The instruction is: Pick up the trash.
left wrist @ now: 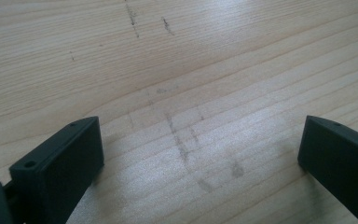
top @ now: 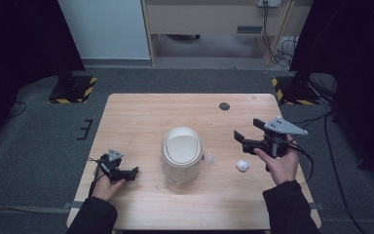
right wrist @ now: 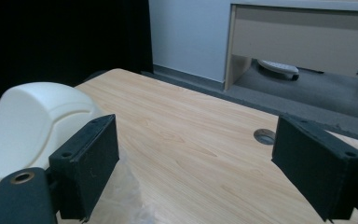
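A small white bin [top: 181, 151] with a domed swing lid stands at the middle of the wooden table [top: 141, 117], a clear liner around its lower part. Right of it lie a crumpled white paper ball [top: 242, 165] and a small clear scrap [top: 209, 158]. My left gripper [top: 129, 174] rests low near the table's front left, open, its jaws wide over bare wood [left wrist: 200, 140]. My right gripper [top: 248, 129] is held above the table's right side, open and empty, pointing left. In the right gripper view the bin [right wrist: 32, 126] sits beyond its left jaw, with clear plastic [right wrist: 130, 196] below.
A round cable hole [top: 224, 106] marks the far side of the table, also seen as the hole [right wrist: 264, 136] in the right gripper view. Beyond the table, black stands with striped bases [top: 73, 90] flank it, and cables [top: 277, 48] hang by a desk.
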A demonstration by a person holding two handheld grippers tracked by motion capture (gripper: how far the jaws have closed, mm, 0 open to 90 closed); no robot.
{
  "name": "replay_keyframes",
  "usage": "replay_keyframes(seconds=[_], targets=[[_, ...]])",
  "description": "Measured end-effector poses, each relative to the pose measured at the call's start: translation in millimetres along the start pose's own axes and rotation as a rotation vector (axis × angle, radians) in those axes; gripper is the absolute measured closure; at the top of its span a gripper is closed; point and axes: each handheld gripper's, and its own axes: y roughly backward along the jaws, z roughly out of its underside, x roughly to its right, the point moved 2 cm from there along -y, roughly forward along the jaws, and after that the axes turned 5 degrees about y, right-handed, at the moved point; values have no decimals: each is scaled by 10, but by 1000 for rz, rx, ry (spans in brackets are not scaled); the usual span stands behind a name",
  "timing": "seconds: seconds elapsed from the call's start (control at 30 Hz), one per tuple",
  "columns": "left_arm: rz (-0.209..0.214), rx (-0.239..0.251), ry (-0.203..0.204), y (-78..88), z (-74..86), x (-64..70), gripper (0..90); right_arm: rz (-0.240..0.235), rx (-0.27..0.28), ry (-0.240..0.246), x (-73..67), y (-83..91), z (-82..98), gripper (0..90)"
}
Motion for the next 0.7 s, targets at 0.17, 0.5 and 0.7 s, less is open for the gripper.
replay_keyframes(seconds=[0.17, 0.5, 0.7], targets=[[0, 0, 0, 0, 0, 0, 0, -27, 5, 17, -106, -78, -69, 149], [0, 0, 0, 0, 0, 0, 0, -84, 24, 44, -346, -207, -177, 157], [0, 0, 0, 0, 0, 0, 0, -122, 42, 17, -447, -309, -178, 164]])
